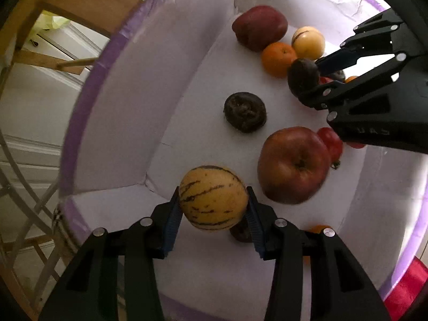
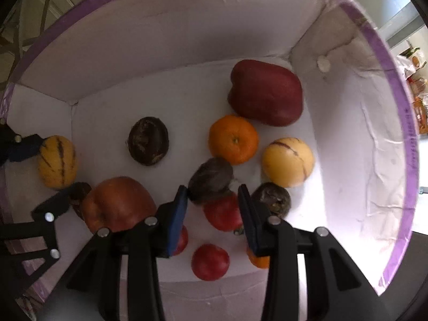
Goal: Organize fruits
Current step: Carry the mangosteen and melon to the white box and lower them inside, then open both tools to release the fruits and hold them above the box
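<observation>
A white box with a purple rim (image 1: 88, 101) (image 2: 171, 29) holds the fruit. My left gripper (image 1: 212, 206) (image 2: 57, 165) is shut on a yellow striped melon-like fruit (image 1: 212, 196) (image 2: 57, 160), held just above the box floor by the left wall. My right gripper (image 2: 212, 200) (image 1: 310, 80) is closed on a dark wrinkled passion fruit (image 2: 211, 183) (image 1: 303, 76) at its fingertips, above a red tomato (image 2: 223, 215). Beside it lie an orange (image 2: 232, 139) and a pale yellow fruit (image 2: 287, 161).
Loose on the box floor are a dark red apple (image 2: 264, 92), a large red-brown apple (image 1: 294, 164), a second passion fruit (image 1: 244, 112), a third one (image 2: 272, 198) and another tomato (image 2: 210, 262). A wooden chair (image 1: 80, 8) stands outside the box.
</observation>
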